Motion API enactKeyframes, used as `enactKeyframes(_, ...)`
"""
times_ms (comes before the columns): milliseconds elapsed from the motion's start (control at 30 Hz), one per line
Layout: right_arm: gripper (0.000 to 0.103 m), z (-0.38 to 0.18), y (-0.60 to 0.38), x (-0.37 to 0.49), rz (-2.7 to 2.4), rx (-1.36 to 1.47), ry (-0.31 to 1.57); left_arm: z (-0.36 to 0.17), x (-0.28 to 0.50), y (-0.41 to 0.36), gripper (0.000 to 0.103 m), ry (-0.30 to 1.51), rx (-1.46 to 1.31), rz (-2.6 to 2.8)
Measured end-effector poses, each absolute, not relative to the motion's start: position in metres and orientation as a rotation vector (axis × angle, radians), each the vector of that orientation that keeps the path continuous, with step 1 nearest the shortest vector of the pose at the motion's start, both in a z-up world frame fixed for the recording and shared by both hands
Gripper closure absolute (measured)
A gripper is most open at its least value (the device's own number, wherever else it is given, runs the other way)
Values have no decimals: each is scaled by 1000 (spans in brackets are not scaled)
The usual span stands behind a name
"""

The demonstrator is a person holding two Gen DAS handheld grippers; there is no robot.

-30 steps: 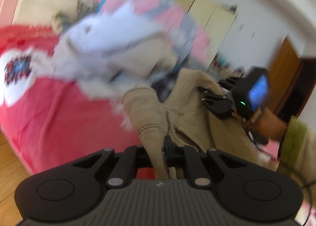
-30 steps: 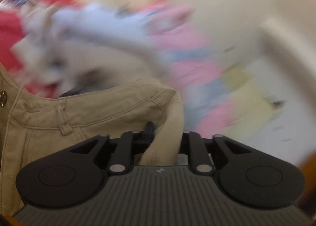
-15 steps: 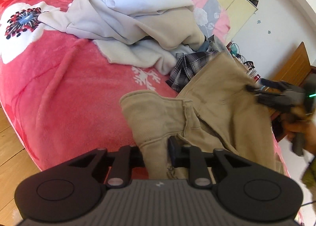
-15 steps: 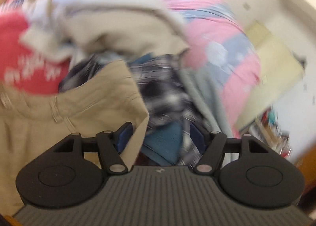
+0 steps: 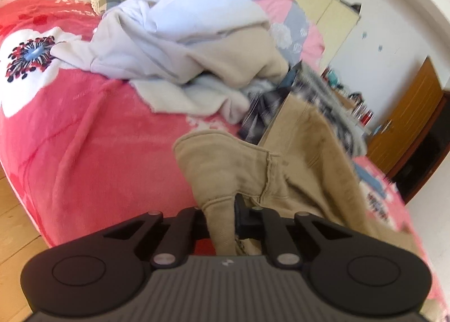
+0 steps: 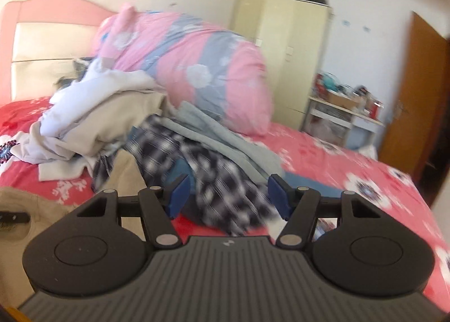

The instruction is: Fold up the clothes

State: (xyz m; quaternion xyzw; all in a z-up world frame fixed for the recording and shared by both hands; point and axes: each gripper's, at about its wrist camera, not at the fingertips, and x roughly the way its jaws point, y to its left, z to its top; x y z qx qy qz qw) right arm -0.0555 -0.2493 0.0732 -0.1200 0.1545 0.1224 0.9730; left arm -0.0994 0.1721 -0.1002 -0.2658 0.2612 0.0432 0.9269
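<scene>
Tan trousers (image 5: 281, 159) lie draped over the red flowered bed cover (image 5: 84, 139), and my left gripper (image 5: 220, 209) is shut on a fold of their fabric, the jaws squeezing tighter. A corner of the trousers (image 6: 17, 201) shows at the lower left of the right wrist view. My right gripper (image 6: 228, 192) hovers above the bed, its blue pads (image 6: 180, 192) apart and closing slightly with nothing between them. Behind it lies a dark plaid shirt (image 6: 219, 181).
A heap of white, grey and beige clothes (image 5: 174, 41) sits mid-bed, with a rolled pink and grey quilt (image 6: 197, 69) behind it. A cream wardrobe (image 6: 281, 41), a cluttered small desk (image 6: 346, 114) and a brown door (image 6: 422, 97) line the far wall. Wooden floor (image 5: 14, 223) lies left of the bed.
My right gripper let go of the trousers' waistband, opened, rolled level and swung up and away, leaving the left wrist view. The left gripper kept its hold on the trousers.
</scene>
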Motion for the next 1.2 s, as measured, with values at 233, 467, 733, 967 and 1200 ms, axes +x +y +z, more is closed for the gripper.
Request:
enactKeyframes(233,42,20,-311,-142,48,-116,450,-91,-110,185,58,568,-519,108)
enactKeyframes(467,41,-28,-401,-222,-176,360,548,-53,-137,186,58,465,-434,219)
enactKeyframes(733,38,-87,-458,-281,-169,897,585,-35,-107,109,54,589,-593,-222)
enactKeyframes(967,33,-116,-420,-287,184,1250,546,-52,-78,25,55,746,-464,-349)
enactKeyframes(1200,39,-158,-373,-247,-8,1236,708,-68,-61,3,67,820,-425,-338)
